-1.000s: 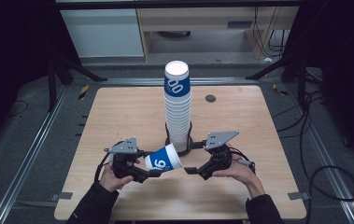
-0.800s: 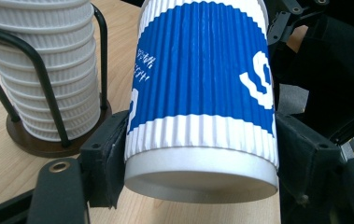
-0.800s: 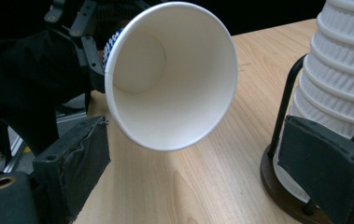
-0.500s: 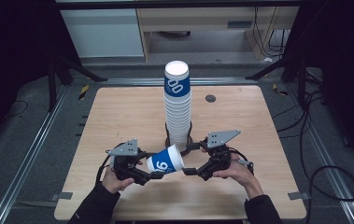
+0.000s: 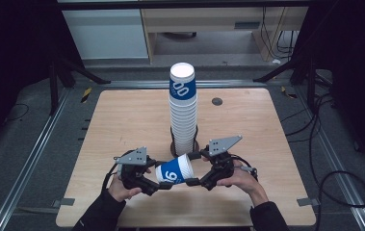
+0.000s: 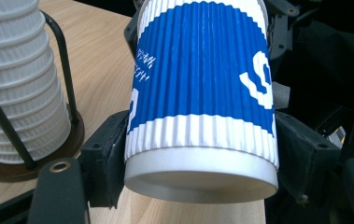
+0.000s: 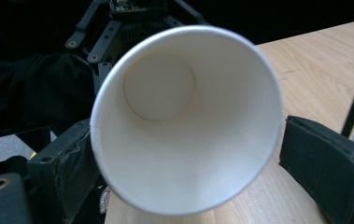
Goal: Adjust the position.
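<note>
While the blue-and-white paper cup (image 5: pixel 175 171) lies on its side above the near part of the table (image 5: pixel 122 120), I note it is carried between my two grippers, just in front of the tall cup stack (image 5: pixel 183 110) in its wire holder (image 5: pixel 189 144).

Left gripper (image 5: pixel 163 179): in the left gripper view the jaws stand close against both sides of the cup's (image 6: pixel 202 88) base end, pads pressed on the white ribbed band. I record this as a firm hold on the cup.

Right gripper (image 5: pixel 194 168): in the right gripper view the cup's (image 7: pixel 184 121) open mouth faces the camera between the jaws. They have just been opening. The left-hand pad (image 7: pixel 72 163) lies against the rim or very nearly so; the right-hand pad (image 7: pixel 324 163) stands visibly apart from it, with bare table showing in the gap. I judge these jaws wide and released, the cup between them but not pinched.

Both hands (image 5: pixel 122 185) sit low at the near edge.
</note>
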